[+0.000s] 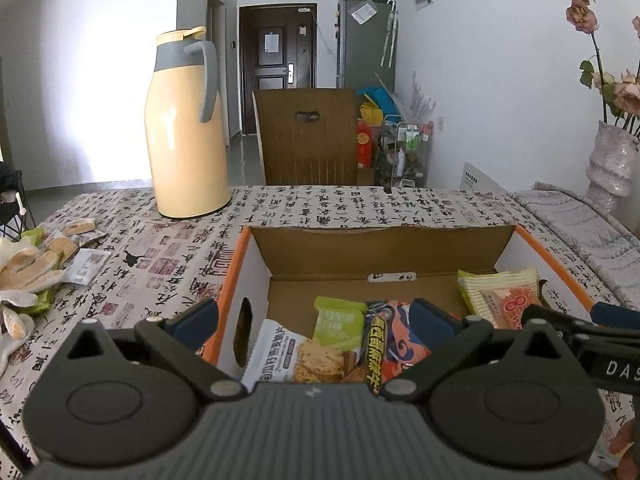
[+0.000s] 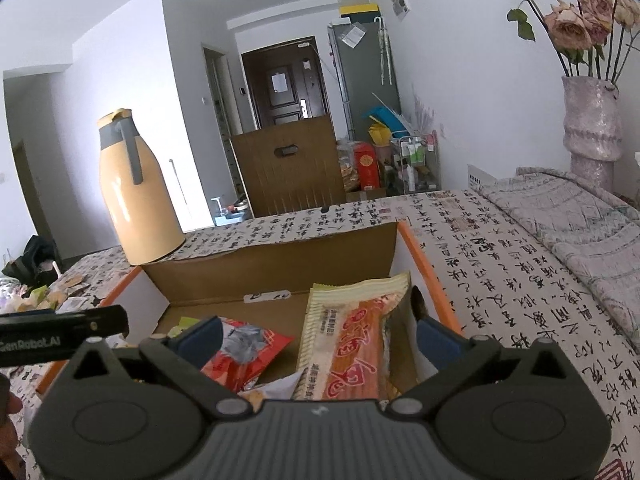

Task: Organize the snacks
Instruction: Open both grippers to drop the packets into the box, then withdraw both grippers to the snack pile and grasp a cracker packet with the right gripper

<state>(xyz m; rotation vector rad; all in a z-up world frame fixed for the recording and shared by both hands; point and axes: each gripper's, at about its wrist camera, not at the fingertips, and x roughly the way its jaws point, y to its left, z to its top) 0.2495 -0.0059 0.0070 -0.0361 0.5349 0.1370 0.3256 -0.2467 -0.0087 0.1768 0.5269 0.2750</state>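
A cardboard box [image 1: 256,264] with orange edges sits open on the table [image 1: 160,248], which has a cloth with black writing on it. Snacks lie inside the box on its brown floor. On the left side is a white packet [image 1: 280,356] with a biscuit picture, and touching it is a small green packet [image 1: 340,320]. Next to those is a dark packet with yellow letters [image 1: 380,344]. At the right side a long packet with a red and orange picture [image 2: 352,344] leans up against the right wall, and a red packet [image 2: 244,348] lies just left of it. The left gripper [image 1: 312,320] hangs over the near left part of the box with its fingers spread wide — nothing is between them. The right gripper [image 2: 320,336] hangs over the near right part, wide open too, holding nothing. More small snacks [image 1: 72,240] lie loose on the table, far left of the box. A tall yellow jug [image 1: 186,124] stands on the table behind the box — a vase of flowers [image 2: 592,124] is at the far right
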